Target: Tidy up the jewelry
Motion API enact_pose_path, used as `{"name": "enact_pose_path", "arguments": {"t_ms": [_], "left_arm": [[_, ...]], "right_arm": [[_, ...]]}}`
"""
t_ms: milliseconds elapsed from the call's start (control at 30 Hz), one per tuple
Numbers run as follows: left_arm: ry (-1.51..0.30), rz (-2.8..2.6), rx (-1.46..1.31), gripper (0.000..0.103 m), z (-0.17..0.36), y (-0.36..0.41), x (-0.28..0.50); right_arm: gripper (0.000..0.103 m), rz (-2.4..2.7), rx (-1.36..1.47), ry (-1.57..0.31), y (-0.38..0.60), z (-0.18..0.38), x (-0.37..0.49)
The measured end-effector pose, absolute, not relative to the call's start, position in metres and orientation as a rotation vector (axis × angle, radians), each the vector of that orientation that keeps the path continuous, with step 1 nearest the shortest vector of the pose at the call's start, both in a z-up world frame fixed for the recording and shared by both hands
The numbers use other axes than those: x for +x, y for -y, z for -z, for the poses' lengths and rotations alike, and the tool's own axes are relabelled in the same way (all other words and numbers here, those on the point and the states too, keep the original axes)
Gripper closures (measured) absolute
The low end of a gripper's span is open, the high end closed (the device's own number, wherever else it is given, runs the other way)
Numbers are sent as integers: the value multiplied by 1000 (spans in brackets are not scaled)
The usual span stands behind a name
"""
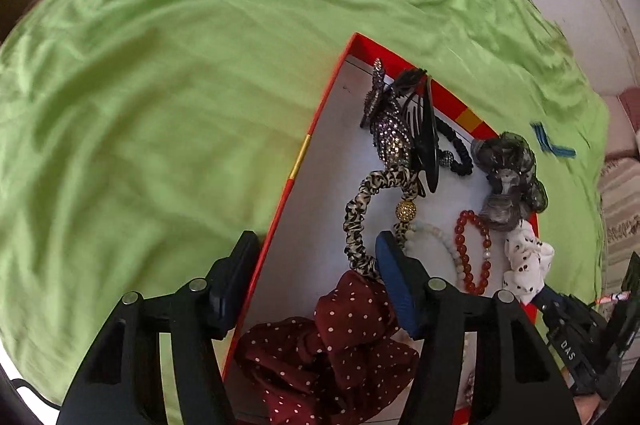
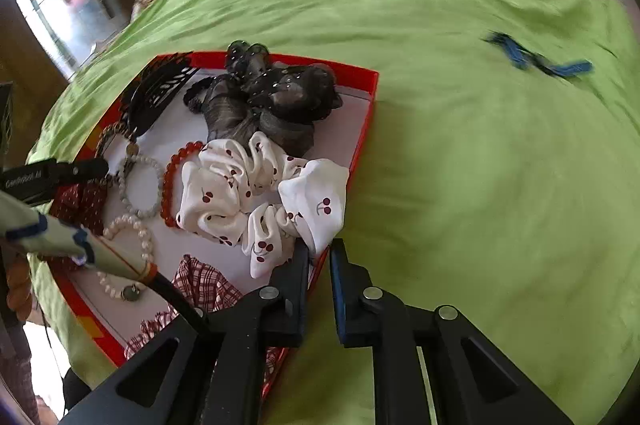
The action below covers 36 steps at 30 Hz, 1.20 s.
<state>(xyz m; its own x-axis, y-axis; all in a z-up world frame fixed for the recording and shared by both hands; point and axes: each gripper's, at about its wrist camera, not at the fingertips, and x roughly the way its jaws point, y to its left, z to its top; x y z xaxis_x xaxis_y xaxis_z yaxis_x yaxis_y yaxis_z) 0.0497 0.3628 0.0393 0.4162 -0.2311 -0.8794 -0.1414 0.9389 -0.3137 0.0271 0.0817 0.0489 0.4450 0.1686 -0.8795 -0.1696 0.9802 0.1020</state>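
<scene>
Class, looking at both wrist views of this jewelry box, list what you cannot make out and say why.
- Blue object on the green cloth: right view, motion-blurred.
- Plaid fabric: right view, partly behind the right gripper.
- Maroon dotted scrunchie: left view, partly behind the left gripper, cut by the frame edge.

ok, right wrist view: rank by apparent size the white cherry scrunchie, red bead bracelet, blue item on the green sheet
1. white cherry scrunchie, clearly largest, though nearest the camera
2. blue item, blurred
3. red bead bracelet, partly hidden; close to the blue item, unsure

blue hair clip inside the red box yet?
No, the blue hair clip lies on the green sheet, well apart from the red box.
</scene>
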Motion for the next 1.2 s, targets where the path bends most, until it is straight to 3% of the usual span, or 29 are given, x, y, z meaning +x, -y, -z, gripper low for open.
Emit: {"name": "enact_pose_path", "arguments": {"t_ms": [367,600,700,767,833,1067,1200], "left_arm": [[-1201,230,-263,43,-32,-199,53],[-1180,176,-205,43,-34,-174,51],[-1164,170,-225,43,-43,-180,45],[-1130,157,-226,43,-55,-183,34],[-1099,139,-217,42,-66,-186,25],[-897,10,-128,41,-112,-193,-36],[-752,-98,-60,26,-136,-193,-72]], "right_arm": [[96,31,54,-1062,66,-56,6],[94,5,126,-1046,93,-53,2],[79,-12,130,-1008,94,-62,-10],[61,-18,128,-980,96,-70,-21],[55,-37,132,-957,96,-77,-31],[53,-26,149,-901,92,-91,-83],[53,-15,161,-885,90,-95,-107]]}}
